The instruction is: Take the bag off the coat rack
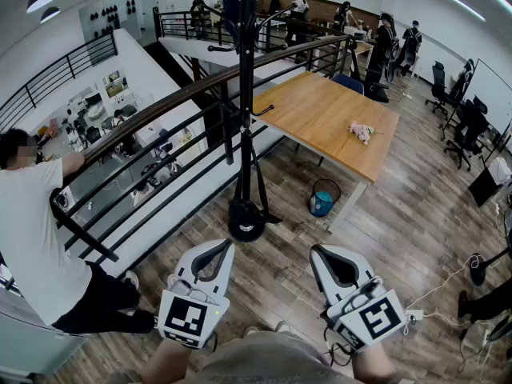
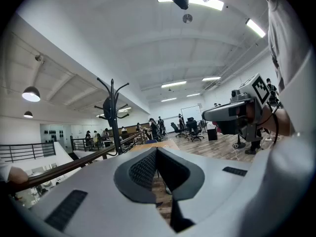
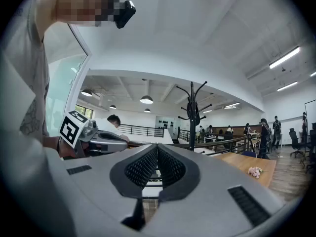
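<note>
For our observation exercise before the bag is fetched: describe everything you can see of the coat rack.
The coat rack is black and looks like metal: a slim upright pole on a round base that stands on the wood-plank floor. Curved hook arms branch from its top, and shorter pegs stick out lower down. It stands close beside the black railing, near a corner of the wooden table. A dark shape hangs against the pole below the top hooks, too small to identify.

Open floor (image 1: 276,266) leads to the coat rack (image 1: 246,94); railing (image 1: 152,126) just behind, table (image 1: 328,118) at right
</note>
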`<state>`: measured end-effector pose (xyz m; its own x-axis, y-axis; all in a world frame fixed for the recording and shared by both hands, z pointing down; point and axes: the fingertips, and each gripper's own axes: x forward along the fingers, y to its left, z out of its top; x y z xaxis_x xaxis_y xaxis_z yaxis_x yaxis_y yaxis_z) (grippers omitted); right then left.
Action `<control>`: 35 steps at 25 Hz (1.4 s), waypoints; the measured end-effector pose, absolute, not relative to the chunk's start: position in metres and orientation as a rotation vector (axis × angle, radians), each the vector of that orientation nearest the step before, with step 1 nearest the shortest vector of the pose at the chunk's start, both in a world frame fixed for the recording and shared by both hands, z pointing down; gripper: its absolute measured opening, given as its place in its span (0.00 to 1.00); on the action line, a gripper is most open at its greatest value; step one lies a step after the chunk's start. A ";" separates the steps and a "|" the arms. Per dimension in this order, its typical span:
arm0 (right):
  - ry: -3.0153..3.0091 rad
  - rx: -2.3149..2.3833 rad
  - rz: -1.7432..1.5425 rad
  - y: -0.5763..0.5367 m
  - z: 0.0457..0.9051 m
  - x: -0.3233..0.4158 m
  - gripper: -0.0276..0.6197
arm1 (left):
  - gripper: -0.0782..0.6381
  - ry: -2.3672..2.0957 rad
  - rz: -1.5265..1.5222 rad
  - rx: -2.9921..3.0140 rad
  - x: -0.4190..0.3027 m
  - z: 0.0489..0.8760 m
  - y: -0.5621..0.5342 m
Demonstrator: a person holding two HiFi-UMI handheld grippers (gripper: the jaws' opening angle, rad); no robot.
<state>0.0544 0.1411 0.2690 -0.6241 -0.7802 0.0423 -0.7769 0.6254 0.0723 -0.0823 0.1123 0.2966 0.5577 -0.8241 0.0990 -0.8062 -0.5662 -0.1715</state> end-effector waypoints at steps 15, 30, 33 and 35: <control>-2.791 1.475 -0.009 0.130 0.276 0.050 0.09 | 0.13 1.435 -0.179 -2.676 -0.103 0.300 0.104; -2.716 1.462 0.117 0.069 0.317 0.059 0.44 | 0.54 1.624 -0.141 -2.604 -0.122 0.321 0.050; -2.738 1.461 0.130 0.044 0.318 0.066 0.44 | 0.54 1.645 -0.179 -2.597 -0.117 0.327 0.028; -2.781 1.477 0.158 0.025 0.321 0.073 0.44 | 0.54 1.649 -0.234 -2.593 -0.111 0.336 0.010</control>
